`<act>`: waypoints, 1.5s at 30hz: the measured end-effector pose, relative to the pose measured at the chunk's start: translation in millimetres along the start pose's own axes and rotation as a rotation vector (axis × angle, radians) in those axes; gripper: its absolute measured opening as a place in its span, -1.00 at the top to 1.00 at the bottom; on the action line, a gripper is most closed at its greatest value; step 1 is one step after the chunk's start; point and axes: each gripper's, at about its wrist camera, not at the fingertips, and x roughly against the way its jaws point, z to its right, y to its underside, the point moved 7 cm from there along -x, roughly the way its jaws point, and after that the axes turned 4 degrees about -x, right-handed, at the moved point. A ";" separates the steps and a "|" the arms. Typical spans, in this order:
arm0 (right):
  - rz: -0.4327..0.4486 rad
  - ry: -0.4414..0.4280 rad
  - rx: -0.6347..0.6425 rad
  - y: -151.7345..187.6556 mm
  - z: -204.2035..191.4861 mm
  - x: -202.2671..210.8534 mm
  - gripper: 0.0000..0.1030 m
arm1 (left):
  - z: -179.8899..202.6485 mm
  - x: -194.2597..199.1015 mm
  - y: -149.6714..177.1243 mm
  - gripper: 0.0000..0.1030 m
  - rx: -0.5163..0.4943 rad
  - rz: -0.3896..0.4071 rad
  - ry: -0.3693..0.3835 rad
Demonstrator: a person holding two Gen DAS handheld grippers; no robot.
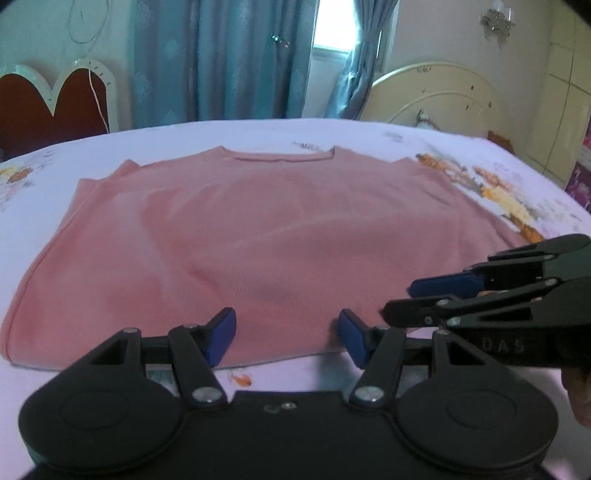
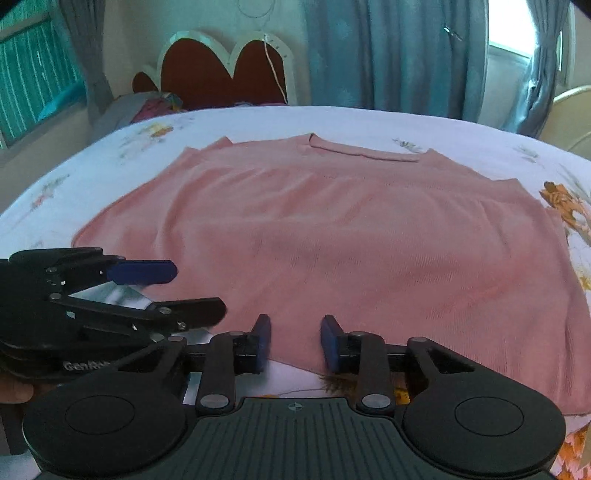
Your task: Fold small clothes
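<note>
— Two tongs, one in each of my hands, both at the near hem of the pink top [image 1: 266, 236].

— Where does the top lie?

— Flat on the bed sheet [image 1: 229, 129], a white one printed with orange flowers, neckline at the far side, hem toward me. Its body is spread wide, with low ripples across the middle.

— What is your left gripper [image 1: 287, 338] doing?

— Its blue pads stand apart, straddling the hem. The cloth lies between them, but nothing is pinched; the pads do not press on it.

— And the right gripper [image 2: 295, 341]?

— Narrower gap, also over the hem, near the top's right half. The fabric edge runs between its pads; I see a clear space either side, so it is released too.

— How do the two sit to each other?

— Side by side, close. From the left camera, the right one pokes in at the right edge, above the hem corner.

— Behind the bed?

— Teal curtains [image 1: 221, 62], a bright window [image 1: 332, 29], a red headboard [image 1: 48, 107].
</note>
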 end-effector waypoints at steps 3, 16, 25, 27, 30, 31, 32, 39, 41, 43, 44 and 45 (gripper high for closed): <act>0.009 0.025 -0.006 4.3 7.8 10.6 0.41 | -12.5 6.7 2.3 -0.16 0.008 0.005 -0.024; 0.038 0.301 -0.238 38.1 146.6 88.0 0.42 | -73.1 29.2 10.8 -0.13 0.036 0.018 -0.146; 0.047 0.316 -0.271 36.4 142.8 84.6 0.68 | -68.8 40.5 3.8 -0.09 0.103 0.044 -0.162; 0.089 0.245 -0.272 25.5 125.1 85.9 0.69 | -44.2 43.9 -9.9 -0.13 0.085 0.092 -0.104; 0.062 0.103 -0.235 16.3 80.4 64.0 0.69 | -9.6 24.0 -15.3 -0.11 0.083 0.060 -0.012; 0.046 0.068 -0.204 14.9 62.8 54.3 0.69 | 1.0 20.1 -16.6 -0.11 0.052 0.059 -0.008; 0.037 0.050 -0.177 14.4 49.0 47.7 0.69 | 9.6 16.5 -17.3 -0.11 0.028 0.060 -0.005; 0.007 0.028 -0.158 14.0 28.8 29.4 0.69 | 15.3 0.6 -7.1 -0.12 0.023 0.001 0.026; 0.056 0.075 -0.182 10.7 47.3 43.1 0.69 | -2.0 13.7 -7.5 -0.11 0.024 0.041 -0.027; 0.071 0.150 -0.222 12.6 78.4 52.4 0.69 | -28.1 24.8 -3.0 -0.11 0.037 0.053 -0.101; 0.078 0.175 -0.242 14.0 90.7 58.7 0.69 | -41.7 29.4 -0.4 -0.11 0.044 0.057 -0.134; 0.085 0.193 -0.265 15.7 102.7 64.0 0.69 | -56.2 32.7 2.9 -0.11 0.057 0.053 -0.165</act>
